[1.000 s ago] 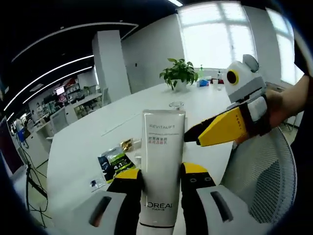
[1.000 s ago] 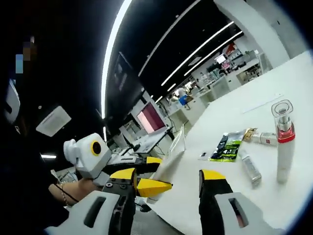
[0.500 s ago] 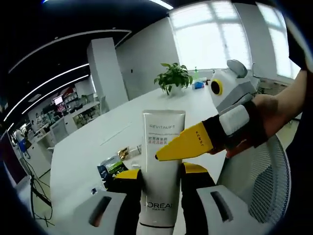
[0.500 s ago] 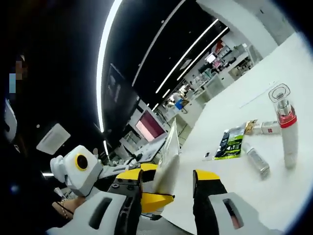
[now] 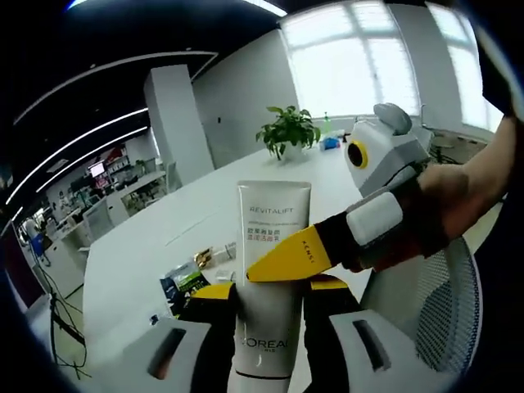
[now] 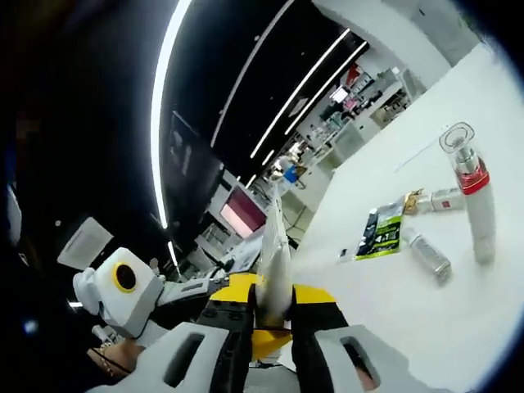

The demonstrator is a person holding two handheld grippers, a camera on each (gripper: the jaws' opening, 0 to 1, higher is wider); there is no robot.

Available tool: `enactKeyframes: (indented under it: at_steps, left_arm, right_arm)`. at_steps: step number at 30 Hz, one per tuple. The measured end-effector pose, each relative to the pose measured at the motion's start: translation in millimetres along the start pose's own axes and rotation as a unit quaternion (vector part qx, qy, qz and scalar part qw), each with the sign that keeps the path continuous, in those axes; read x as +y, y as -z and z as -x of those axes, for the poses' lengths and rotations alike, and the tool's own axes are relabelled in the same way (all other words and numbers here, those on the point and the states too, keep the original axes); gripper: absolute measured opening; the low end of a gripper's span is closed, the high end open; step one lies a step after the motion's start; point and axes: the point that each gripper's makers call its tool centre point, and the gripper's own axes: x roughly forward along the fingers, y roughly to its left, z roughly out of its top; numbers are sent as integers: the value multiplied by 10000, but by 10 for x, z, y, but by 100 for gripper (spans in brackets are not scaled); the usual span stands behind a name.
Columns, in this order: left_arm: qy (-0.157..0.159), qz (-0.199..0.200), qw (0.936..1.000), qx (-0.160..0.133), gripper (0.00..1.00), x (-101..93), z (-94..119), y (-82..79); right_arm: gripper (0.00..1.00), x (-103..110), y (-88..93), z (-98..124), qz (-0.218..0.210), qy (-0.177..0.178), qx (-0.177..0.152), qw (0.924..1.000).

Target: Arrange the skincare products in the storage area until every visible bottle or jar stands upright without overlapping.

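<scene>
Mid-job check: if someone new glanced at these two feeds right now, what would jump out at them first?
The white L'Oreal tube standing tall between the left gripper jaws, front and centre, with the right gripper closing on it from the right. In the right gripper view that tube shows edge-on, pinched between both grippers. Beyond it, a red-banded bottle stands upright on the white table, beside a green sachet.

White table (image 6: 458,319) ahead of the right gripper (image 6: 273,315), bearing an upright red-banded bottle (image 6: 472,199), a green sachet (image 6: 377,232), a lying silver tube (image 6: 429,255) and a small box (image 6: 444,197) (potted plant (image 5: 286,131) at far end).
</scene>
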Motion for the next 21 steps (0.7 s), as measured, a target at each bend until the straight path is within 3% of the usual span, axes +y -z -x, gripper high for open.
enactKeyframes:
  at_steps: [6, 12, 14, 16, 21]
  left_arm:
    - [213, 90, 9997, 14, 30, -81, -9, 53]
    - [617, -421, 9972, -5, 32, -189, 50, 138]
    - [776, -181, 9967, -137, 40, -237, 99, 108]
    - [846, -148, 9963, -79, 47, -237, 145, 132]
    - [1248, 150, 9921, -23, 48, -253, 241, 168]
  right_arm:
    - [3, 2, 92, 49, 441, 5, 243, 9987]
    - [2, -47, 157, 112, 891, 54, 550, 9945]
    - [2, -106, 167, 137, 1069, 103, 663, 9920]
    - [2, -111, 175, 172, 1291, 28, 812, 9883]
    - [2, 13, 259, 236, 1992, -517, 1327, 9696]
